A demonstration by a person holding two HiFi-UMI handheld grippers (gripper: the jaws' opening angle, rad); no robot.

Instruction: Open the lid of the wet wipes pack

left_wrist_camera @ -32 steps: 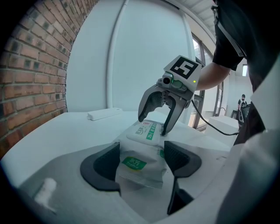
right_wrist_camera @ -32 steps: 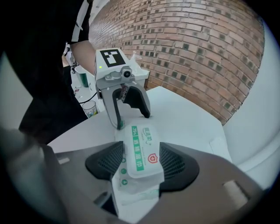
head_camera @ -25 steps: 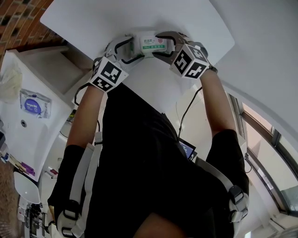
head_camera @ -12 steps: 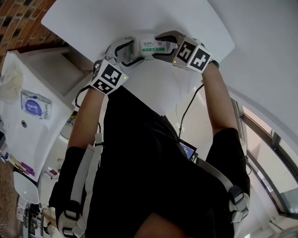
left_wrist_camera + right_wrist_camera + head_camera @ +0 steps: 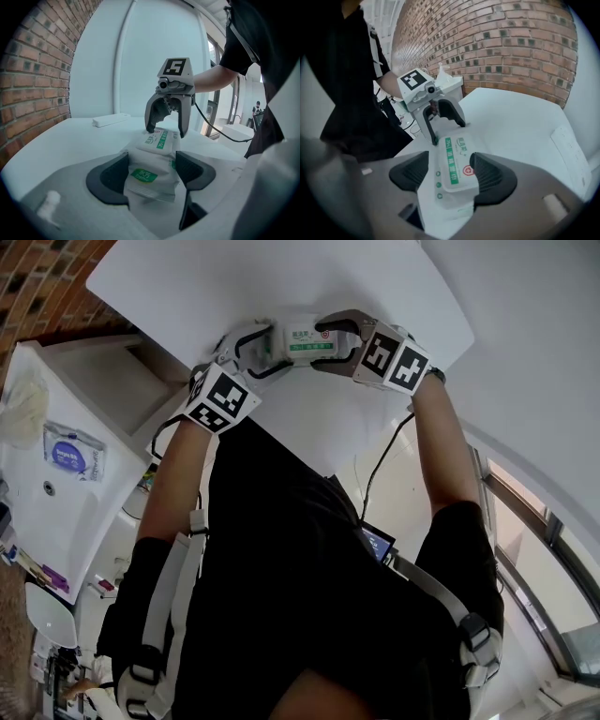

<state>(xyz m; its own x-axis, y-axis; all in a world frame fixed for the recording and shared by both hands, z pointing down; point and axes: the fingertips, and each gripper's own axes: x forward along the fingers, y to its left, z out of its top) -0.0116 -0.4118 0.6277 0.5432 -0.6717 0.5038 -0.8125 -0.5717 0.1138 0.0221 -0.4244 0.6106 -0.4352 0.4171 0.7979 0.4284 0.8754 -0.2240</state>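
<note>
Pack (image 5: 307, 337) on white table (image 5: 187, 287), lid (image 5: 457, 171) down. Left gripper (image 5: 448, 132) clamped on one end, right gripper (image 5: 166, 132) clamped on opposite end. White bar (image 5: 111, 120) beyond, well apart. Brick wall (image 5: 511, 47) behind.

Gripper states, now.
Left gripper: closed on the wet wipes pack.
Right gripper: closed on the same pack.

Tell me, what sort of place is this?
Probably an indoor workroom or lab: a red brick wall, a plain white rectangular table and tall dark-framed glass windows, with a cluttered white counter alongside.
</note>
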